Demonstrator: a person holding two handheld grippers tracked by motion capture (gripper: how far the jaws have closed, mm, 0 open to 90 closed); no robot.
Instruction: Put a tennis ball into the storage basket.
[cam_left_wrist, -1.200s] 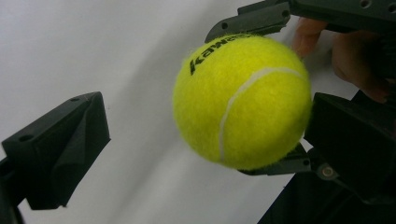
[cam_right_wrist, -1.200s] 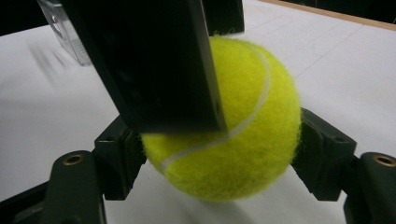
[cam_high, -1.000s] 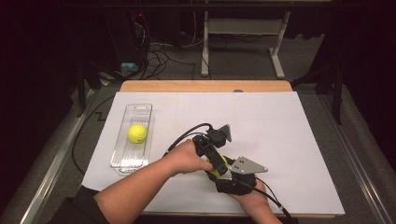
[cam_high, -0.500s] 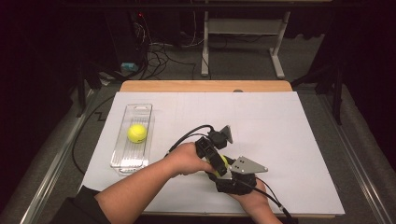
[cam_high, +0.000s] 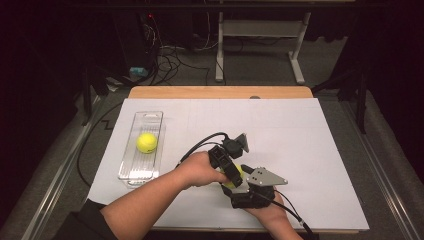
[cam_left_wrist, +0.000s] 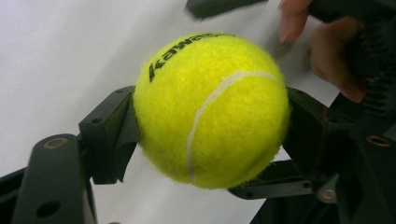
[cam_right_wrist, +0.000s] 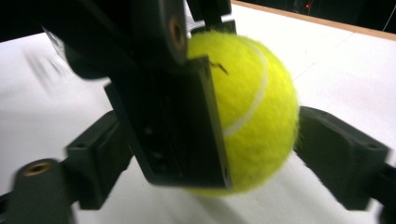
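Tennis ball (cam_left_wrist: 211, 109) held just above the worktop (cam_high: 300, 130), clamped in the left gripper (cam_high: 231, 176); the right gripper (cam_right_wrist: 205, 140) has just opened, its jaws flanking the ball without touching.

The worktop (cam_high: 220, 92) is a wooden board, seen as a bare strip along its far edge. Nearly all of it is covered by a white sheet (cam_high: 300, 135) laid flat. On the sheet, at the left, a clear plastic tray (cam_high: 131, 170) is set lengthwise from near to far, and a yellow tennis ball (cam_high: 147, 142) is held in it.
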